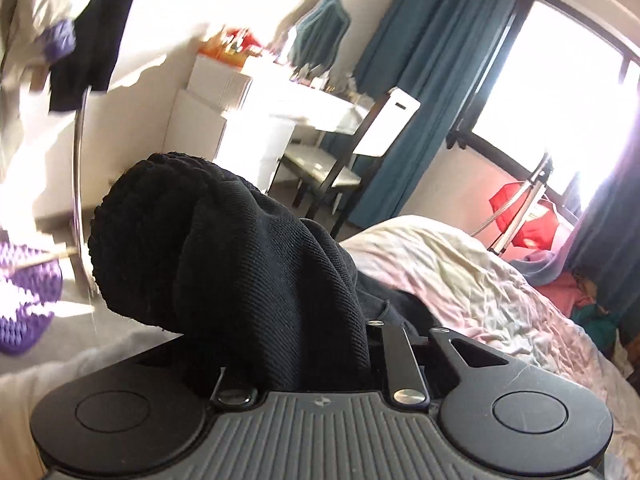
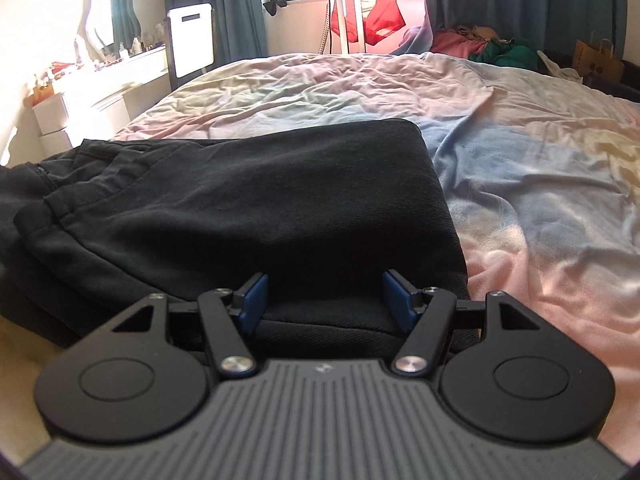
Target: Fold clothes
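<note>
A black garment (image 2: 248, 200) lies partly folded on the pastel bedspread (image 2: 520, 168), its waistband to the left. My right gripper (image 2: 326, 300) stands open at its near edge, blue pads (image 2: 254, 300) either side of a fold of the cloth. In the left wrist view a bunched ribbed end of the black garment (image 1: 224, 256) rises up out of my left gripper (image 1: 296, 364), which is shut on it. The cloth hides the left fingers.
A white dressing table (image 2: 116, 80) with a mirror and small bottles stands left of the bed, a chair (image 1: 340, 160) beside it. Teal curtains (image 1: 420, 80) frame a bright window. Red cloth on a rack (image 2: 368, 16) and piled clothes (image 2: 492, 48) sit beyond the bed.
</note>
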The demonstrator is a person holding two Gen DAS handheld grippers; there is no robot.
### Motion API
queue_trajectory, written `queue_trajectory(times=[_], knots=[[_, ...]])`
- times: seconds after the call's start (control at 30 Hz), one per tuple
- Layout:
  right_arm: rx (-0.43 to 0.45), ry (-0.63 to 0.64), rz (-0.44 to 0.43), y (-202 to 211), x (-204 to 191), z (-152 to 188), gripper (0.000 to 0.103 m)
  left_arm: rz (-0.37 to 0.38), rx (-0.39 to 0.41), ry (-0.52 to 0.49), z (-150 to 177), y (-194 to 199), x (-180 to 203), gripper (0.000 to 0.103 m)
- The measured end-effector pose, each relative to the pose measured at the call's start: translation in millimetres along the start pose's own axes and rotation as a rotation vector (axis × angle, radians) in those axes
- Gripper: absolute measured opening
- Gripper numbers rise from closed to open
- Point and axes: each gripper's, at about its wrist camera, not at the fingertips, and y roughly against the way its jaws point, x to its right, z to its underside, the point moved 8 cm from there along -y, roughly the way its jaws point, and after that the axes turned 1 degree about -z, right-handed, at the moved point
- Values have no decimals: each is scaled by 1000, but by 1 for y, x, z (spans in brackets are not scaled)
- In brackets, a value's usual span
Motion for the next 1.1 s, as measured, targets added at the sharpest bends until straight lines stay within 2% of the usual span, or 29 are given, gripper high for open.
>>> queue_trajectory(times=[0.17,0.27,0.4,0.47,0.6,0.73,0.83,0.9,0.97,1.0,1.03,1.07,1.1], knots=[[37,-83,22,22,17,-15,64,10,186,-243,-24,40,111,19],[68,-224,30,38,44,-22,64,63,296,-371,-8,75,196,19],[116,-397,65,55,93,-24,64,149,401,-500,37,108,294,19],[142,-479,85,64,118,-25,64,193,445,-583,74,120,341,19],[194,-642,126,82,169,-26,67,258,436,-788,163,115,408,20],[233,-776,163,93,213,-24,67,291,314,-1031,263,80,433,25],[216,-845,110,84,222,-16,67,285,254,-1211,324,57,438,27],[193,-903,-15,72,217,-15,67,290,261,-1241,331,56,437,29],[180,-944,-139,62,206,-18,67,304,244,-1240,327,54,435,40],[174,-955,-194,58,198,-20,67,326,225,-1245,321,53,431,56],[167,-954,-227,54,192,-23,68,348,205,-1250,315,53,427,77],[158,-946,-247,51,185,-25,75,393,192,-1240,309,57,413,83],[147,-934,-261,48,179,-27,85,449,181,-1202,301,63,402,82]])
